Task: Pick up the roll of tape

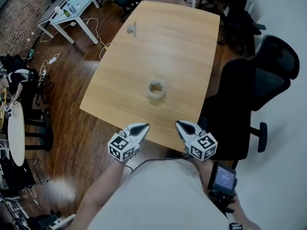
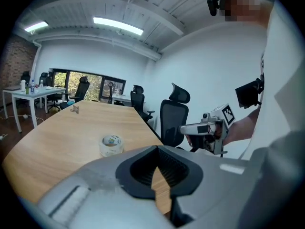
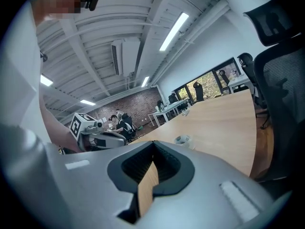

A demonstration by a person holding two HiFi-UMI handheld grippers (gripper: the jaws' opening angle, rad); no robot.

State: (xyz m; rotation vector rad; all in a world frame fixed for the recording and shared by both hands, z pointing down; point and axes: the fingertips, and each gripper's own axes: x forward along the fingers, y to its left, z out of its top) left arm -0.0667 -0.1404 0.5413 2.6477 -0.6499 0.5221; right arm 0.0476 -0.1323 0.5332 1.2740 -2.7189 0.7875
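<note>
A roll of clear tape (image 1: 156,89) lies flat near the middle of the wooden table (image 1: 182,42). Both grippers hover at the table's near edge, short of the roll and apart from it. My left gripper (image 1: 142,127) sits to the roll's near left, jaws shut and empty. My right gripper (image 1: 181,125) sits to the near right, its jaws also together with nothing between them. The left gripper view has the tape (image 2: 111,144) ahead of the jaws (image 2: 156,168) and slightly left. From the right gripper (image 3: 151,168), the tape (image 3: 182,139) appears farther off on the tabletop.
A small metal object (image 1: 132,28) lies near the table's far end. Black office chairs (image 1: 259,87) stand close along the right side. White desks (image 1: 72,6) and cables (image 1: 50,59) lie at the far left, and a round white table (image 1: 15,133) stands at the left edge.
</note>
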